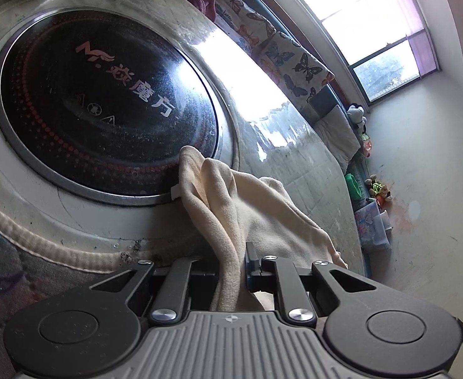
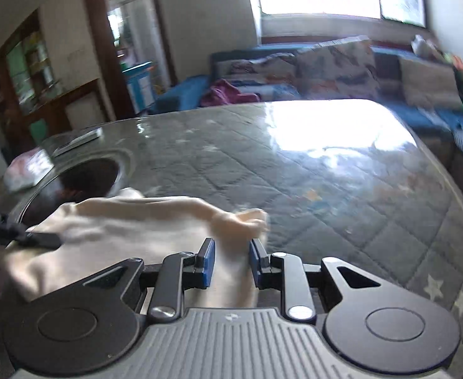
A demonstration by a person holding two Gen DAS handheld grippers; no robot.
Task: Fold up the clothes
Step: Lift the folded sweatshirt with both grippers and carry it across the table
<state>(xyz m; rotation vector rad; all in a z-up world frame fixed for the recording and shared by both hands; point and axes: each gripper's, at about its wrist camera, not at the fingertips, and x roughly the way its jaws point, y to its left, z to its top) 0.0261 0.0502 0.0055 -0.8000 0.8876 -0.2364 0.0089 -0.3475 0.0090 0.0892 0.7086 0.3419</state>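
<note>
A cream fleece garment (image 1: 247, 211) hangs bunched from my left gripper (image 1: 234, 265), whose jaws are shut on its fabric above the table; only one dark finger shows beside the cloth. In the right wrist view the same cream garment (image 2: 130, 224) spreads to the left over the table. My right gripper (image 2: 231, 262) has its blue pads (image 2: 207, 262) a little apart with a strip of the cloth running between them; the pads touch the cloth at its sides. The left gripper's dark finger (image 2: 38, 238) shows at the far left on the cloth.
The glass-topped table (image 2: 326, 183) has a round black induction plate (image 1: 105, 104) set into it. A sofa with butterfly cushions (image 1: 294, 60) and soft toys (image 1: 357, 117) lines the window wall. A packet (image 2: 26, 170) and a flat remote (image 2: 80, 140) lie at the table's far left.
</note>
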